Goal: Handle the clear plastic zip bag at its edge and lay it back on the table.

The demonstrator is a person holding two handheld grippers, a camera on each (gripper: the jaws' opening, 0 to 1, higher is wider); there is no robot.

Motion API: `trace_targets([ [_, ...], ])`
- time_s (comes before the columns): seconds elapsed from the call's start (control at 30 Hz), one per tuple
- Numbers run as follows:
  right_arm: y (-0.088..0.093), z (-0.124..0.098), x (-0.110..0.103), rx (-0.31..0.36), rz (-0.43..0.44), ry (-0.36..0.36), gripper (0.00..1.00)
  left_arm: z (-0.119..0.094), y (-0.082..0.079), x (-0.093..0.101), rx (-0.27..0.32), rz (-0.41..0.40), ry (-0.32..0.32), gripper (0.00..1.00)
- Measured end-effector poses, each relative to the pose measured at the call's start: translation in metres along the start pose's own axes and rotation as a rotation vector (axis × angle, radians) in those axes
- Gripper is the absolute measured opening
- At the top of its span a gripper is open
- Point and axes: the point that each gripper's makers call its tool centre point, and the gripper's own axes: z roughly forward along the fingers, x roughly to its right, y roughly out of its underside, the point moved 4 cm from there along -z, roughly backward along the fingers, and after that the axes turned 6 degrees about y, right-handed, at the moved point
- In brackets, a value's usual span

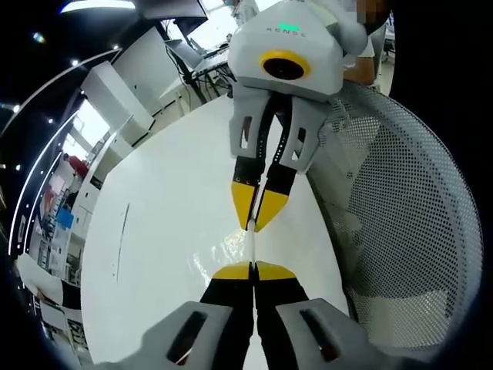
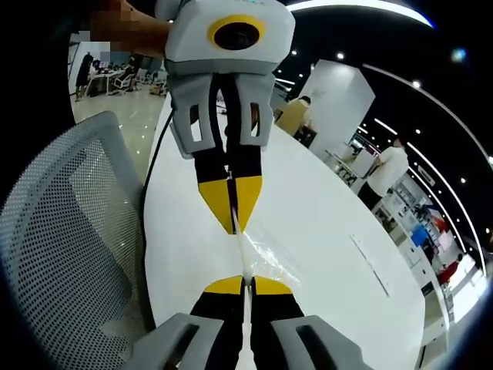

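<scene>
Both claws are pinched narrow on the clear plastic zip bag (image 1: pixel 248 245), which hangs stretched between them above the white surface (image 1: pixel 162 231). In the left gripper view, the left claw (image 1: pixel 253 270) grips the bag's near edge with its yellow tips together, while the right claw (image 1: pixel 257 220) comes in from above and clamps the far edge. In the right gripper view, the right claw (image 2: pixel 246 284) holds one edge of the bag (image 2: pixel 262 258) and the left claw (image 2: pixel 233 218) holds the other. A white mesh chair (image 1: pixel 408 231) stands just beside the surface
</scene>
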Motion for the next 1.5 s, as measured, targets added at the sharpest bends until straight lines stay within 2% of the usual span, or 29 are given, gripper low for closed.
trace_targets([
  [0.7, 0.004, -0.001, 0.000, -0.004, 0.006, -0.002, 0.00, -0.005, -0.008, 0.004, 0.033, -0.013, -0.001, 0.00],
  [1.5, 0.018, -0.007, 0.005, -0.036, 0.022, 0.017, 0.00, -0.014, -0.012, 0.004, 0.069, -0.026, -0.013, 0.00],
])
